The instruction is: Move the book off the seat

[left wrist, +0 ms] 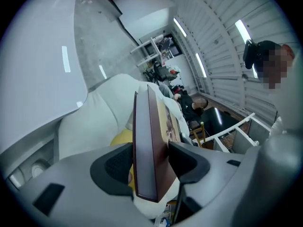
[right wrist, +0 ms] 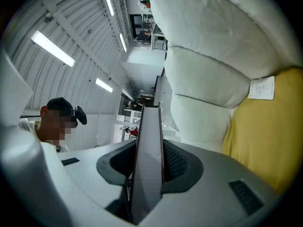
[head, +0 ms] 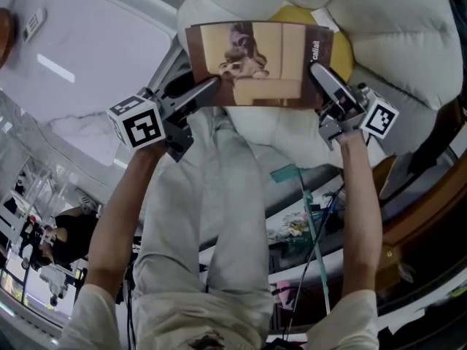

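A brown-covered book (head: 259,60) with a picture on its front is held up between both grippers, over the white cushioned seat (head: 394,35) and its yellow cushion (head: 344,53). My left gripper (head: 208,86) grips the book's left edge. In the left gripper view the book (left wrist: 149,145) stands edge-on between the pads, and the left gripper (left wrist: 149,161) is closed against both its faces. My right gripper (head: 321,75) holds the right edge. In the right gripper view the book (right wrist: 149,145) is clamped between the pads of the right gripper (right wrist: 147,163).
White seat cushions (right wrist: 213,56) and the yellow cushion (right wrist: 265,126) with a white label (right wrist: 262,88) lie behind the book. A remote control (head: 33,24) rests on a pale surface at upper left. A wooden frame (head: 423,210) runs along the right. The person's legs (head: 219,217) are below.
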A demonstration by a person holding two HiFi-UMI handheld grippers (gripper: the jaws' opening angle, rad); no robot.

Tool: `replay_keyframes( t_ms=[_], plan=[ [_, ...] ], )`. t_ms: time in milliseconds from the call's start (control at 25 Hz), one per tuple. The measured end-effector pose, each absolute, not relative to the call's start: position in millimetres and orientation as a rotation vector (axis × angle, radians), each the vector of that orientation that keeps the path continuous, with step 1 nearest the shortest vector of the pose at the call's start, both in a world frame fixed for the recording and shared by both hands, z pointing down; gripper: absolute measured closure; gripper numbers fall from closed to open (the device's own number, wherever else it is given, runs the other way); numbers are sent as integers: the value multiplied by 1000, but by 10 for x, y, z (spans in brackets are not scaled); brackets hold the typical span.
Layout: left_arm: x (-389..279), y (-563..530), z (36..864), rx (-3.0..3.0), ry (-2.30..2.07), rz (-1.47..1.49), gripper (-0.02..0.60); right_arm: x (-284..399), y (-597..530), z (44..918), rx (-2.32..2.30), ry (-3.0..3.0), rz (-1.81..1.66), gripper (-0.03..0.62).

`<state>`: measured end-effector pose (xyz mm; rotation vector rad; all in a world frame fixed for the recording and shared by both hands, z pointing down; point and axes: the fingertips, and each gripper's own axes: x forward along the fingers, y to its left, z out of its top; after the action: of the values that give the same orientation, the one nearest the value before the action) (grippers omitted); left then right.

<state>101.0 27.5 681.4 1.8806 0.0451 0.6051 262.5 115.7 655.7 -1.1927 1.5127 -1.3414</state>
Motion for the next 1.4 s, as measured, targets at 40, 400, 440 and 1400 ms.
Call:
replay_keyframes(
  t_ms=[40, 400, 440, 1400],
  plan=[
    [1002, 239, 6810, 1881, 37, 593, 341, 2622, 1120, 6562, -1194, 1511, -1343, 447],
    [836, -110, 6790, 1892, -40, 557, 353, 2489, 686, 6531, -1188, 1583, -1412, 447],
    [797, -159, 6784, 1893, -55, 552, 353, 2460, 615, 6528, -1182, 1596, -1423, 447],
    [-350, -1102, 6781, 1860, -360, 454, 351, 1425, -831, 6597, -986, 1864, -1704, 445]
  ],
)
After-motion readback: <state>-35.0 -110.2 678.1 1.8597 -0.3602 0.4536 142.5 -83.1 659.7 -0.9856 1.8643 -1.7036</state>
